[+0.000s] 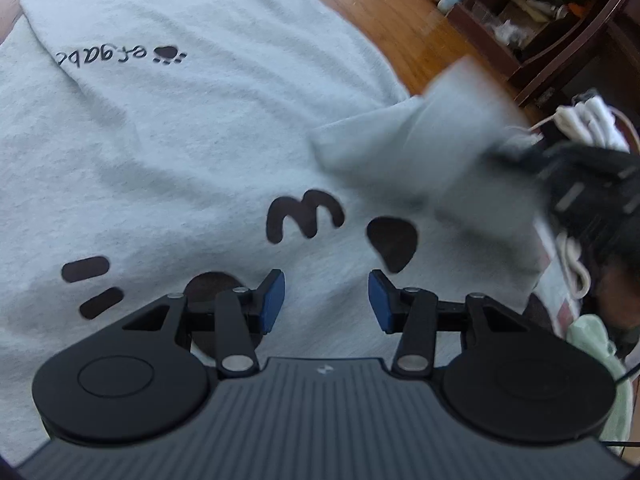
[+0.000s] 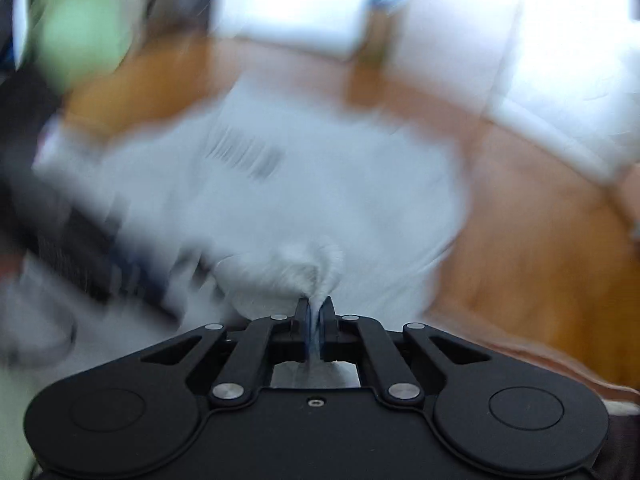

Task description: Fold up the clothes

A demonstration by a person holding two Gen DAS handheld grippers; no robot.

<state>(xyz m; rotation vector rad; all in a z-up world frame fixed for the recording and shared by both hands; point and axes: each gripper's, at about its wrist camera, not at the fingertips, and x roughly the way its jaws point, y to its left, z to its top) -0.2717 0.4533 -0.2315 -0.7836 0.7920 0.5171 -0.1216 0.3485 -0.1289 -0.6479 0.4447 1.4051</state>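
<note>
Wooden floor (image 1: 384, 4) lies under everything, brown and shiny. On it a pale grey shirt (image 1: 160, 128) is spread out flat. It has black marks on it like a cat face, with a curvy mouth (image 1: 306, 216), dark spots and short whisker lines, plus a small paw print (image 1: 170, 55) next to some tiny letters. One part of the shirt, the sleeve (image 1: 440, 152), is lifted up off the rest and looks blurry. The right tool (image 2: 317, 312) has its two fingers pressed tight together on a bunched bit of that grey cloth. Its picture is very blurry, so little else is clear there. The left tool (image 1: 326, 300) hangs just over the cat face with its blue pads (image 1: 274, 300) far apart and nothing between them. Off to the side, near the far edge of the shirt, stands a dark wooden shelf (image 1: 560, 20) with small things on it. Some white cords (image 1: 588, 120) lie close by, and a bit of light green cloth (image 1: 600, 348) too.
</note>
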